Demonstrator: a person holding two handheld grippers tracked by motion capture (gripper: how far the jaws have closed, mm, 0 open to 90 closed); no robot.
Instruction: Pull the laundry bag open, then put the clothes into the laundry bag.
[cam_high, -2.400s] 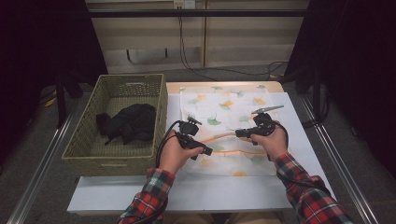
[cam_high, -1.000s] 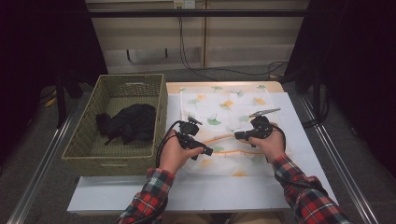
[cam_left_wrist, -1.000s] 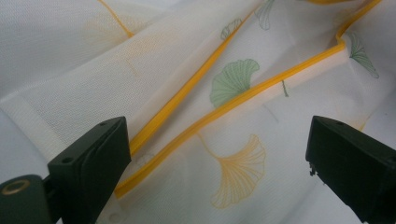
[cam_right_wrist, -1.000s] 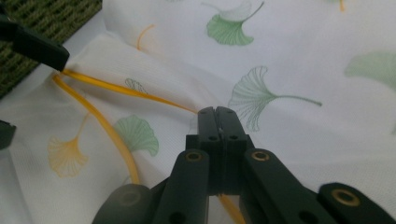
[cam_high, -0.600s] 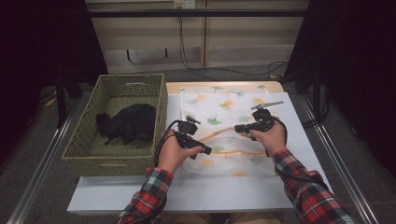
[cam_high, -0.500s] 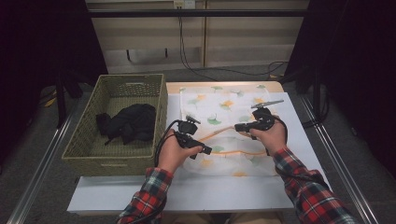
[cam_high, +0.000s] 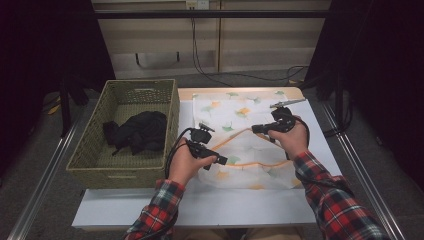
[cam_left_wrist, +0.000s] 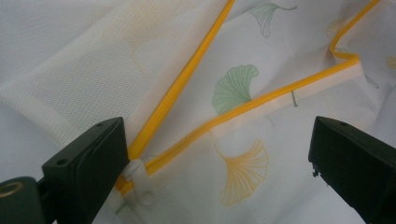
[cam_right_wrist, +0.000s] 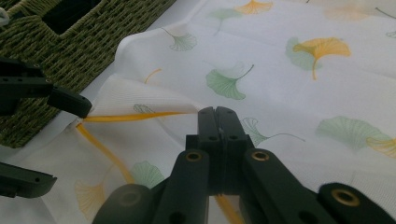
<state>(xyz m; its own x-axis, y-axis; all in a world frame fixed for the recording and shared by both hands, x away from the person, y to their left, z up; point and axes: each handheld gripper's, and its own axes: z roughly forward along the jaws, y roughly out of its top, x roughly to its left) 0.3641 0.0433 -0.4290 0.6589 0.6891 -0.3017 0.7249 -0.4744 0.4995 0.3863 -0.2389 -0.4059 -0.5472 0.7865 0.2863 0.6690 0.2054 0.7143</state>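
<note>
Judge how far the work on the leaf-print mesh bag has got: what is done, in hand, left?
Done: the mesh bag's orange zip is parted. In hand: the right tongs are shut on the upper zip edge, holding it raised off the table; the left tongs stand open by the zip pull. Left, probably: the black garment lies in the basket, not in the bag.
</note>
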